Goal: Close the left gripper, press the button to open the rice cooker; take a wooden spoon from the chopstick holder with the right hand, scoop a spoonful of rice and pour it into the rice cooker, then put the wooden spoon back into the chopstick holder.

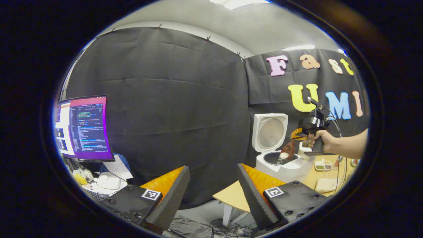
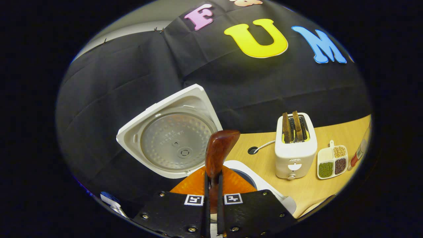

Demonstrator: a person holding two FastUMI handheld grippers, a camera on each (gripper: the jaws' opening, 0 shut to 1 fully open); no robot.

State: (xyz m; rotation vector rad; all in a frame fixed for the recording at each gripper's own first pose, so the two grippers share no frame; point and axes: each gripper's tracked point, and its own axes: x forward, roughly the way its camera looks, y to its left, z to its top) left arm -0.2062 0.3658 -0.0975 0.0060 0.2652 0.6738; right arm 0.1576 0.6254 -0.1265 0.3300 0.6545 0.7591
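The white rice cooker (image 1: 281, 165) stands on the wooden table with its lid (image 1: 270, 132) raised upright. In the left gripper view a hand holds my right gripper (image 1: 297, 137) above the pot, and the wooden spoon (image 1: 289, 149) in it is tilted, with white rice (image 1: 283, 156) spilling into the pot. My left gripper (image 1: 213, 195) hangs open off the table's left edge, nothing between its fingers. In the right gripper view my right gripper (image 2: 211, 195) is shut on the spoon's handle. The spoon (image 2: 218, 150) points up in front of the open lid (image 2: 172, 138) and the cooker rim (image 2: 254, 177).
A white toaster (image 2: 295, 148) with two slices stands right of the cooker, and a divided dish of grains (image 2: 332, 160) lies beyond it. A lit monitor (image 1: 82, 127) and desk clutter (image 1: 102, 181) are far left. The table's rounded corner (image 1: 231, 196) is near my left gripper.
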